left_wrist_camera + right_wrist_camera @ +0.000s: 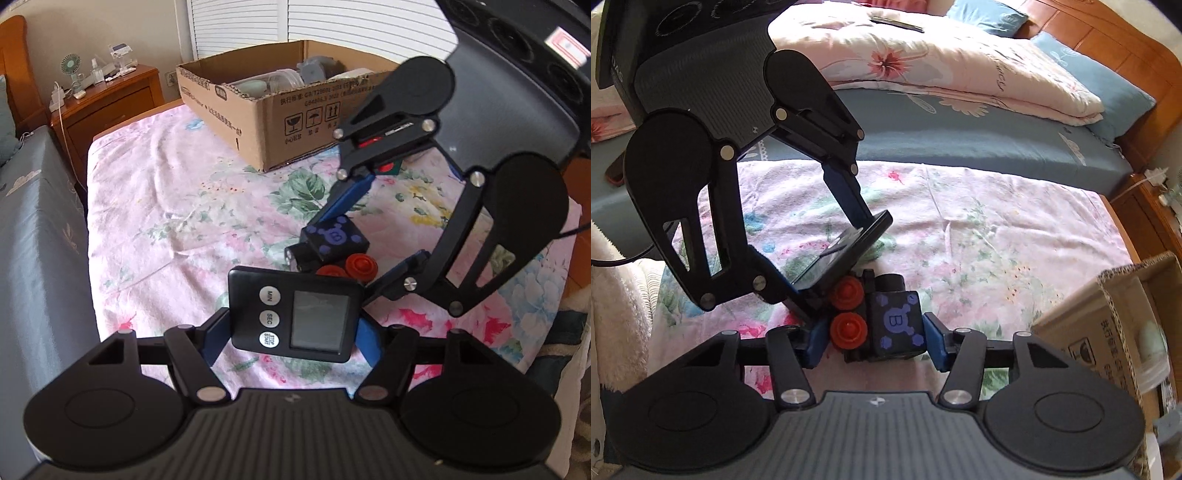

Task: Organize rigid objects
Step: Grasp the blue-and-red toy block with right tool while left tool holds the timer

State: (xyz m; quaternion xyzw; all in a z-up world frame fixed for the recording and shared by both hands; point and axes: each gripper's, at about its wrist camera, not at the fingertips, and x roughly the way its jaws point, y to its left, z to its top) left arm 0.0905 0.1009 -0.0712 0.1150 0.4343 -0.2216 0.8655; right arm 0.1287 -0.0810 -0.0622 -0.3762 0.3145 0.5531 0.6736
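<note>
My left gripper (291, 332) is shut on a black digital timer (293, 314) with three round buttons and a grey screen, held above the flowered sheet. The timer also shows edge-on in the right wrist view (846, 251). My right gripper (873, 339) has its blue pads on either side of a black toy (882, 321) with two red knobs (847, 328) and a cube marked with a purple B. In the left wrist view the toy (332, 243) sits just beyond the timer, between the right gripper's fingers (347, 199). The pads touch or nearly touch it.
An open cardboard box (273, 110) with plastic containers inside stands on the far side of the sheet; its corner shows in the right wrist view (1108, 317). A wooden nightstand (107, 96) with small items stands at the back left. A folded quilt (942, 62) lies on the bed.
</note>
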